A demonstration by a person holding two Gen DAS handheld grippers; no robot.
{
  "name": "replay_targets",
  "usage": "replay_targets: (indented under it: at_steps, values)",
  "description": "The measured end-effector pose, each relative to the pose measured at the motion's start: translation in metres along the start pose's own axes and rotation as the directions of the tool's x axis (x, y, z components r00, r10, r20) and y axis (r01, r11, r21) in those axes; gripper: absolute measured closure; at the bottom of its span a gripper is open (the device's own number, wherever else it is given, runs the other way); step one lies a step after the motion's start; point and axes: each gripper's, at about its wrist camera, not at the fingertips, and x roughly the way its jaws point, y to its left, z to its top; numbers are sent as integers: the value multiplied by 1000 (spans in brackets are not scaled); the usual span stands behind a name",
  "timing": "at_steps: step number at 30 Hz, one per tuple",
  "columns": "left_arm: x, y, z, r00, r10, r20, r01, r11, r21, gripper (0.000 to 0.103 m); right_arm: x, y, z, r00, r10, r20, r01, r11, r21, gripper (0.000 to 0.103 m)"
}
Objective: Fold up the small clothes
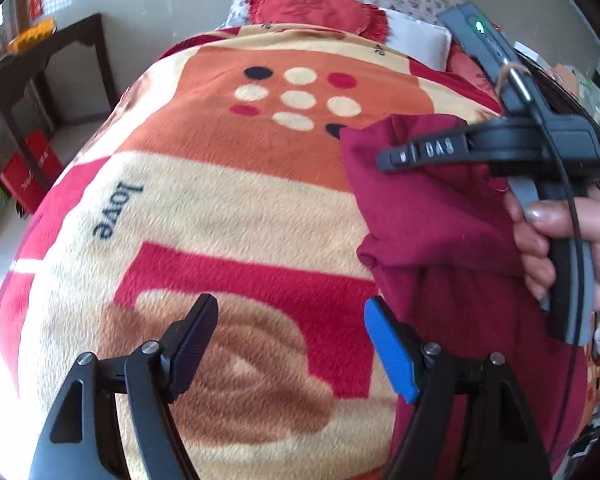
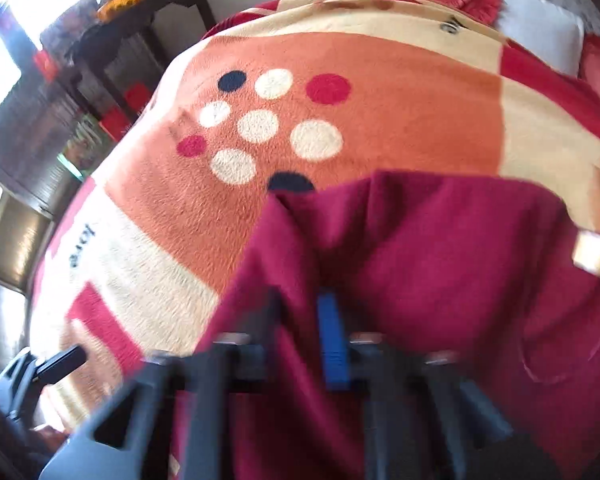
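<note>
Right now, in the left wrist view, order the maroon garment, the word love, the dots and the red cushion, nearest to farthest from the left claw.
From the left claw:
1. Maroon garment, just right.
2. Word love, ahead left on the blanket.
3. Dots, farther up the blanket.
4. Red cushion, at the bed's head.

Bright daylight, fisheye edges, right view motion-blurred

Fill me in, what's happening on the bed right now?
A person is folding a dark red garment on a patterned blanket, with a handheld gripper in each hand. The right gripper is shut, with a fold of the garment's cloth between its fingers. The left gripper is open over the blanket beside the garment, holding nothing. The garment is bunched, not yet folded flat.
</note>
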Motion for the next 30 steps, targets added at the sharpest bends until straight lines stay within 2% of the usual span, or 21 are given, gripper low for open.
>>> replay_targets:
  at_steps: [3,7,10,13,18,23,30]
  values:
    - [-1,2,-6,999,-22,-25,22,999,-31,24,0,14,9,998,16,54,-15,1000,-23,103]
    - [0,0,-18,993,-87,-74,82,994,-66,24,20,19,8,1000,-22,9,22,999,-47,103]
    - [-3,-2,-29,988,-119,-99,110,990,-90,24,4,15,8,1000,8,14,-8,1000,-3,103]
    - [-10,-11,-41,982,-149,-116,141,987,-74,24,-22,11,3,998,36,47,-37,999,25,95]
    - [-21,-22,-57,969,-209,-133,199,976,-84,24,-46,14,-8,998,35,52,-37,999,34,92]
    - [-30,-31,-70,963,-230,-142,222,972,-76,24,-54,17,-22,1000,4,22,-5,999,40,91]
    - [-35,-32,-81,963,-227,-145,219,973,-71,24,-61,14,-37,1000,2,11,-2,998,67,91]
